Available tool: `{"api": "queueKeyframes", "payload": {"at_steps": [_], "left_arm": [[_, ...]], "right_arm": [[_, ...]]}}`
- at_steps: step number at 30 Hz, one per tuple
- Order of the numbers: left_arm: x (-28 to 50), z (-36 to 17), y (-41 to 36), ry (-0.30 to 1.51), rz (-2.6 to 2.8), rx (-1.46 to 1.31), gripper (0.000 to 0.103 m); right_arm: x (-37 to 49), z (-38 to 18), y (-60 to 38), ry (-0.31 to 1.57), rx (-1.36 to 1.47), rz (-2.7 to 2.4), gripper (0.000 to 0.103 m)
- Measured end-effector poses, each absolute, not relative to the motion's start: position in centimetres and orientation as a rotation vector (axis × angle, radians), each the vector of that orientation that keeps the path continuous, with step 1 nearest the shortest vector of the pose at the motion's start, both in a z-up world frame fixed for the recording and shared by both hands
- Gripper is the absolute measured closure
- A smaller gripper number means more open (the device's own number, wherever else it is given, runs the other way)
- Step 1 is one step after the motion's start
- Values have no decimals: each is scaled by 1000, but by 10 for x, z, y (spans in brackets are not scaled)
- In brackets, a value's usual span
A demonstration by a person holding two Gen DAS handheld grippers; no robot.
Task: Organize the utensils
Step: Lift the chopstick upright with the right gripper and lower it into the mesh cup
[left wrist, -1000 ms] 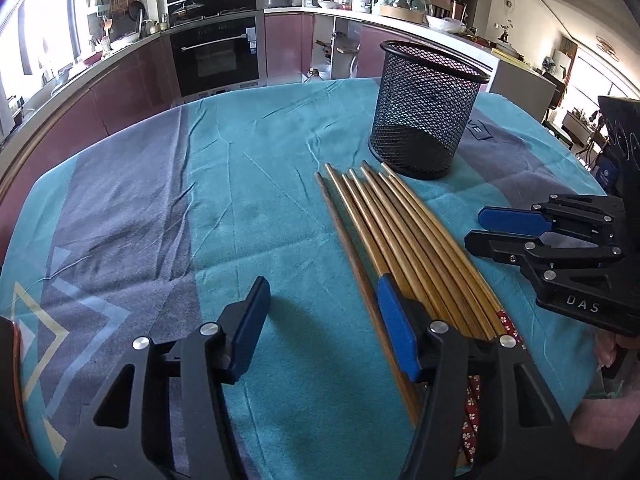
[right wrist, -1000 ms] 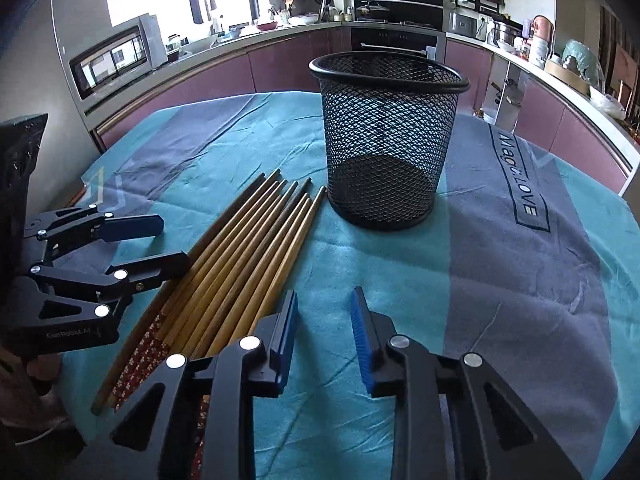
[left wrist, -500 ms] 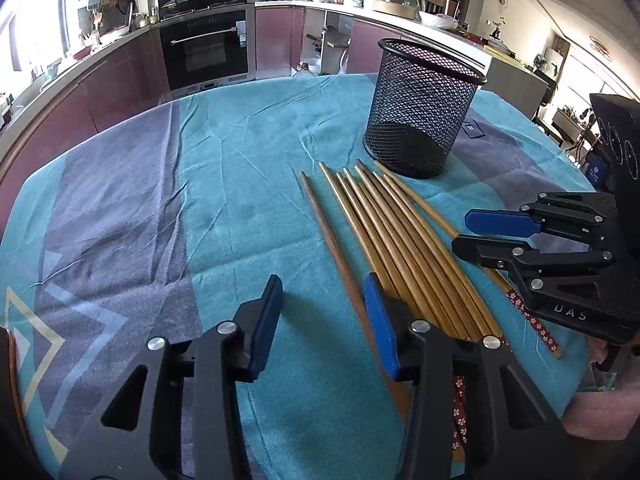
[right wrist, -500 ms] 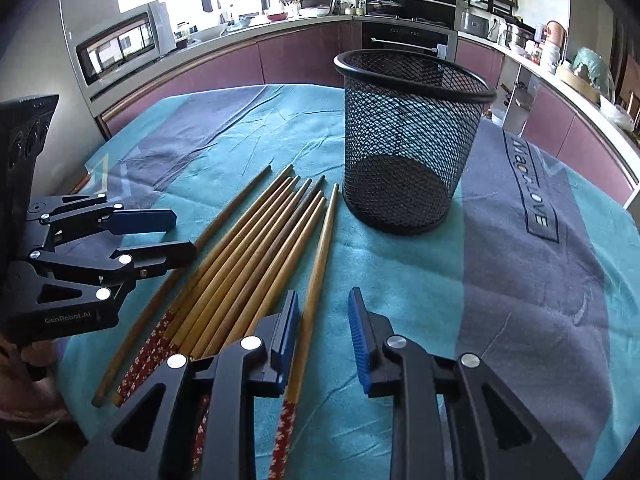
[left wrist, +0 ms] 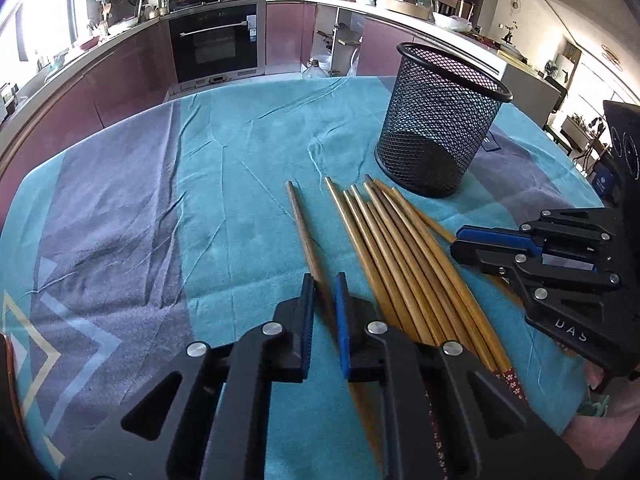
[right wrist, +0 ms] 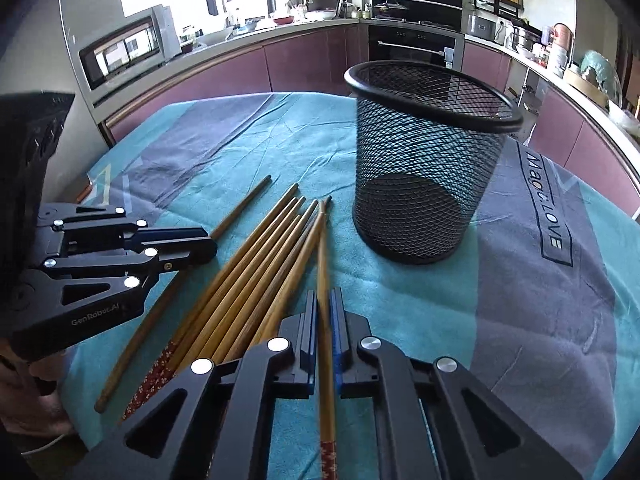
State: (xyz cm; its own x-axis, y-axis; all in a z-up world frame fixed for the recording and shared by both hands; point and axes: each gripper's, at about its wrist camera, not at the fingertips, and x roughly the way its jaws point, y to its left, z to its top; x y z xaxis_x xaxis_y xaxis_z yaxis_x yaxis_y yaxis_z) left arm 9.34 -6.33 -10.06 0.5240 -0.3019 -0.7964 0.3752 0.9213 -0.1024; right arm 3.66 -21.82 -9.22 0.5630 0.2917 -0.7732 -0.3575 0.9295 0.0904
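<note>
Several wooden chopsticks [left wrist: 384, 248] lie side by side on the cloth in front of an upright black mesh basket [left wrist: 436, 128]. One darker chopstick [left wrist: 302, 228] lies apart on their left, and my left gripper [left wrist: 323, 280] is closing its jaws on it, pads against the stick. In the right wrist view the bundle [right wrist: 260, 264] lies left of the basket [right wrist: 424, 168]. My right gripper [right wrist: 324, 296] is closing on a lighter chopstick [right wrist: 322, 248] at the bundle's right edge, gripping it near the middle. Each gripper shows in the other's view: right gripper [left wrist: 464, 240], left gripper [right wrist: 208, 242].
A teal and grey tablecloth [left wrist: 224, 168] covers the round table. Its far edge runs just behind the basket. Purple kitchen cabinets and a black oven [left wrist: 216, 48] stand beyond. Part of a hand [right wrist: 24, 400] shows at the lower left under the left gripper.
Both grippers went from open to shut. The dark chopstick moved left, away from the bundle, and now sits between the left jaws. A light chopstick came between the right jaws.
</note>
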Motion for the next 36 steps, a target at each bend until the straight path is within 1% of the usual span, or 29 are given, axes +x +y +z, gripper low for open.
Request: {"api": "queueKeyframes", "payload": {"at_steps": [3, 8, 21, 29, 36], "left_arm": [[93, -95, -58, 925, -402, 61, 95], [89, -67, -44, 865, -424, 23, 95], [76, 40, -24, 637, -578, -98, 95], [82, 110, -34, 475, -620, -143, 96], [96, 153, -71, 416, -655, -108, 96]], "right_arm": [[31, -84, -227, 873, -37, 410, 98], [22, -61, -242, 812, 8, 455, 98], [15, 23, -278, 553, 127, 511, 98], [31, 75, -294, 433, 116, 513, 98], [48, 103, -302, 373, 73, 480, 98]]}}
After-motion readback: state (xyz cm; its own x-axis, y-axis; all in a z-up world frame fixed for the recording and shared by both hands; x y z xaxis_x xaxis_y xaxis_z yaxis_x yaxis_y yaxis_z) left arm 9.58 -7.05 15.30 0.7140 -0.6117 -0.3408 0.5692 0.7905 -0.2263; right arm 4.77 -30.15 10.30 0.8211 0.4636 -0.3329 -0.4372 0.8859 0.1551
